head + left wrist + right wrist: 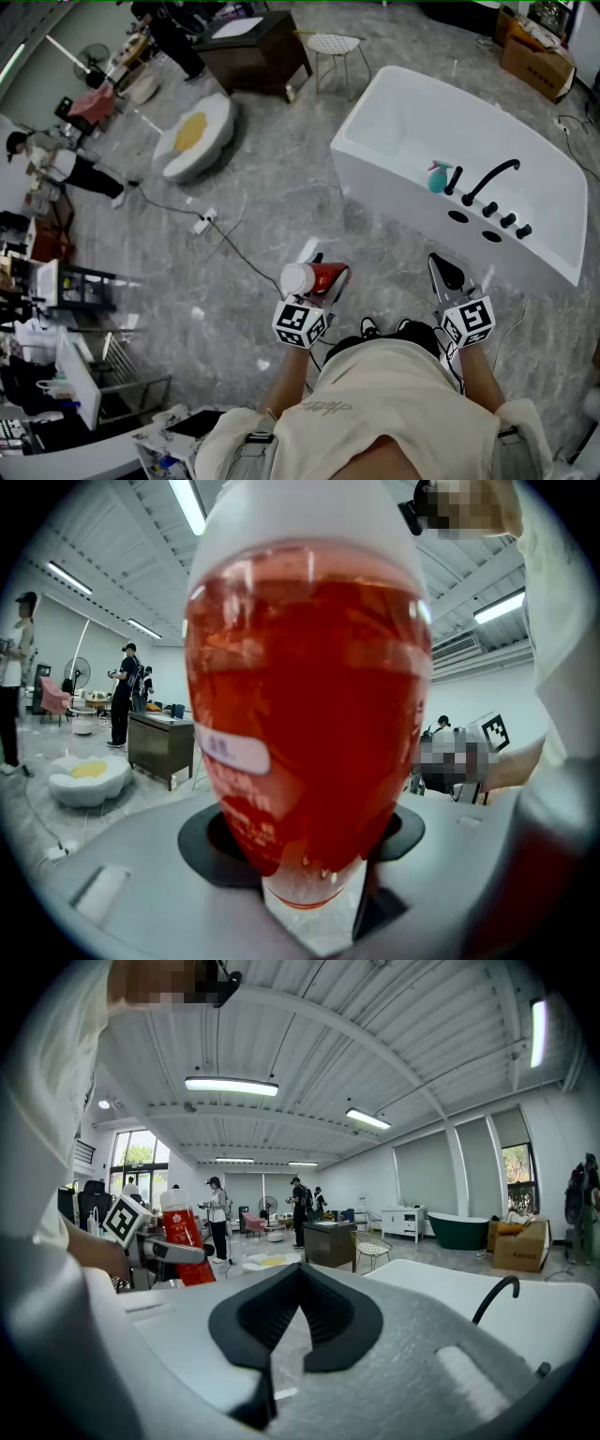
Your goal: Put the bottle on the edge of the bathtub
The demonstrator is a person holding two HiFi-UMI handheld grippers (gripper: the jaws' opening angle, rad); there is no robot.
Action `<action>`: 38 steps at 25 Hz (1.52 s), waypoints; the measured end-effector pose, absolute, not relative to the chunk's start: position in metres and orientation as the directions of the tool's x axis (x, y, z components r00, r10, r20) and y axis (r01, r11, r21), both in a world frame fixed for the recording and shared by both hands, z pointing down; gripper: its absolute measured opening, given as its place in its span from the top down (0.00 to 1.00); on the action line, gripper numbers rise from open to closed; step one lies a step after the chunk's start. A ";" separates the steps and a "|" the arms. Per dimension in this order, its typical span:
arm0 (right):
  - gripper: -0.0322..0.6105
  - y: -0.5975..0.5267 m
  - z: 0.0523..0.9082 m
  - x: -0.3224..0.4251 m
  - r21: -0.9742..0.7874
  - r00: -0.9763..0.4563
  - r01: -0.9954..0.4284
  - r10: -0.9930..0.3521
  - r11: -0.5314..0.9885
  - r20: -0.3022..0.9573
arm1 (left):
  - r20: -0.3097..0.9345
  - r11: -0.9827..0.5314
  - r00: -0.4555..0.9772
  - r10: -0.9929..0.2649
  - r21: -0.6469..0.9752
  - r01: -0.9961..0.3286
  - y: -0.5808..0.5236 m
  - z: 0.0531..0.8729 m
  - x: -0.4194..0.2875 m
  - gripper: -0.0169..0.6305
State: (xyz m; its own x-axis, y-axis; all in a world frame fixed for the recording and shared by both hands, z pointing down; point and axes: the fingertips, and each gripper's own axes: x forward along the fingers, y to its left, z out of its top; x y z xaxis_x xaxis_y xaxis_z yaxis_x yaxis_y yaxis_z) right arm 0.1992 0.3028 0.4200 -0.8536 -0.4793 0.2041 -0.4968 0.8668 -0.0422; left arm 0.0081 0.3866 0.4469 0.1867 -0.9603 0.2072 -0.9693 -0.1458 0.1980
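One red bottle (317,278) is clamped between the jaws of the left tool (330,284), held above the floor (281,187), well apart from the white bathtub (394,202). The right tool (447,271) has its jaws together, empty. Judged status: pickup is complete; transfer to the bathtub edge and release remain.

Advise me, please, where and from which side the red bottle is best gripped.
Grip the red bottle across its mid body, coming in from the side, as the left tool does now. The bottle stands upright, its flanks are broad, and that hold leaves the base free for setting down.
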 end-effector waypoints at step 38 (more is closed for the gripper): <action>0.95 0.101 0.455 0.124 -0.145 -0.860 -0.501 -0.472 0.853 0.195 | 0.292 -0.270 0.298 -0.909 0.131 -0.954 0.159 0.438 -0.028 0.52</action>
State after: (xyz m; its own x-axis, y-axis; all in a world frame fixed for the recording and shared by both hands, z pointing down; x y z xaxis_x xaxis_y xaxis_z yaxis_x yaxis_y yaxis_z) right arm 0.1243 0.1014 0.4548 -0.8597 -0.4720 0.1952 -0.5013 0.8530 -0.1454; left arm -0.0277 0.1593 0.4379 0.2978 -0.9088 0.2924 -0.9538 -0.2704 0.1310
